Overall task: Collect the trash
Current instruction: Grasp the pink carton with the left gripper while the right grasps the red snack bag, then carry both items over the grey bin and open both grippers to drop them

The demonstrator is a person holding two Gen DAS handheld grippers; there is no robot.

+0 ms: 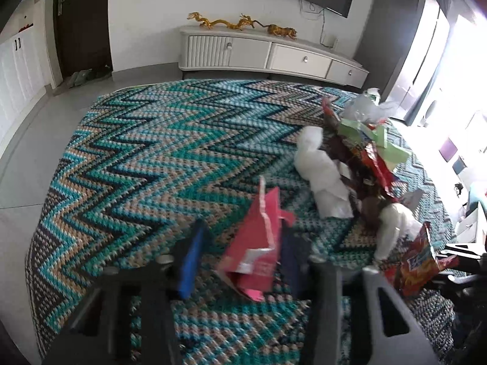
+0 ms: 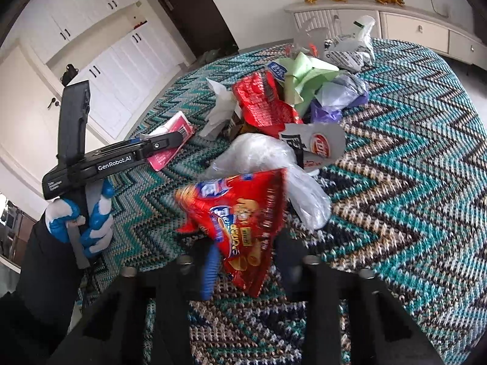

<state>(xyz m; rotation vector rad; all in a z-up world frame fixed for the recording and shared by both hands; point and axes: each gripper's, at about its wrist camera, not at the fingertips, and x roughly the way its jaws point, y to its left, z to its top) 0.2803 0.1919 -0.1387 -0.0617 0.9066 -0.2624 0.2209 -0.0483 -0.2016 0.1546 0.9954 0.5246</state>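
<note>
Zigzag blanket [image 1: 146, 158] before white cabinet [image 1: 268, 53]

A torn pink wrapper [image 1: 258, 243] stands tilted, lifted clear of the zigzag-knit surface [image 1: 146, 158], and a crumpled red snack bag [image 2: 240, 228] hangs just beside the pile. The rest — white tissue [image 1: 322, 176], green paper [image 2: 304, 76], red foil [image 2: 261, 100], clear plastic [image 2: 261, 155] — lies heaped toward the surface's far edge.

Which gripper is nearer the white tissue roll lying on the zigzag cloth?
Left. The left gripper, closed on a pink packet, is just short of the white tissue roll. The right gripper, holding a red snack bag, sits farther away.
</note>
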